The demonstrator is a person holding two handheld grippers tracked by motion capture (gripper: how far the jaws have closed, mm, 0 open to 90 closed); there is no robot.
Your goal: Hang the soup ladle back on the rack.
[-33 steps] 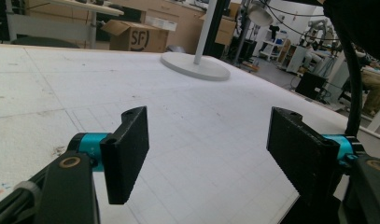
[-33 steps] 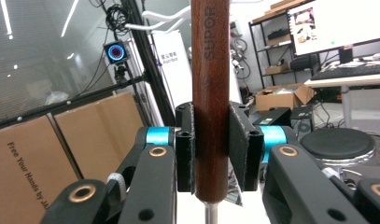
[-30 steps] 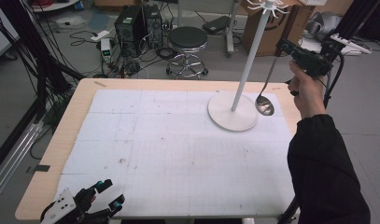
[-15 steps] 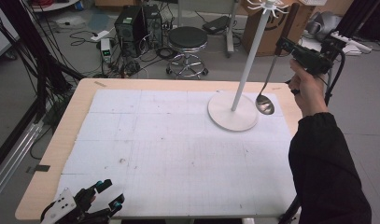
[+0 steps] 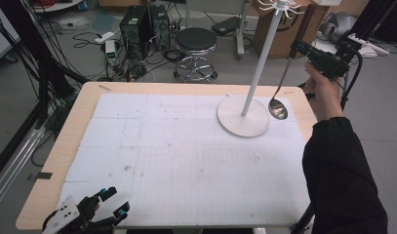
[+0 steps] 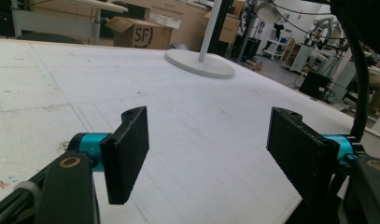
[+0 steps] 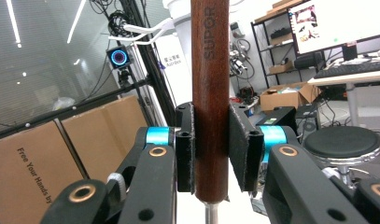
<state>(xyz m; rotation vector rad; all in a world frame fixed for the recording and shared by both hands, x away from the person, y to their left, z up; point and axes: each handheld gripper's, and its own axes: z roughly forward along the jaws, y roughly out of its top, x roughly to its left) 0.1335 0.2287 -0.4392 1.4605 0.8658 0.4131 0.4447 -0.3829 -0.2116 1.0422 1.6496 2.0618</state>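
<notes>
A long ladle hangs upright from my right gripper (image 5: 297,48), which is shut on its dark wooden handle (image 7: 210,70). Its steel bowl (image 5: 278,109) dangles just right of the white hanging stand's round base (image 5: 243,118). The stand's pole (image 5: 262,53) rises to a ring of hooks (image 5: 280,6), and my right gripper is held high beside it. In the right gripper view, both pads clamp the handle, with a white hook arm (image 7: 143,27) behind. My left gripper (image 5: 115,201) rests open at the table's near left edge, nothing between its fingers (image 6: 127,149). The stand's base (image 6: 199,65) lies far ahead of it.
A white gridded mat (image 5: 186,156) covers the wooden table (image 5: 74,131). Beyond the far edge stand a black stool (image 5: 196,46), a computer tower (image 5: 142,24) and cardboard boxes. A person's dark sleeve (image 5: 340,175) comes in at the right edge.
</notes>
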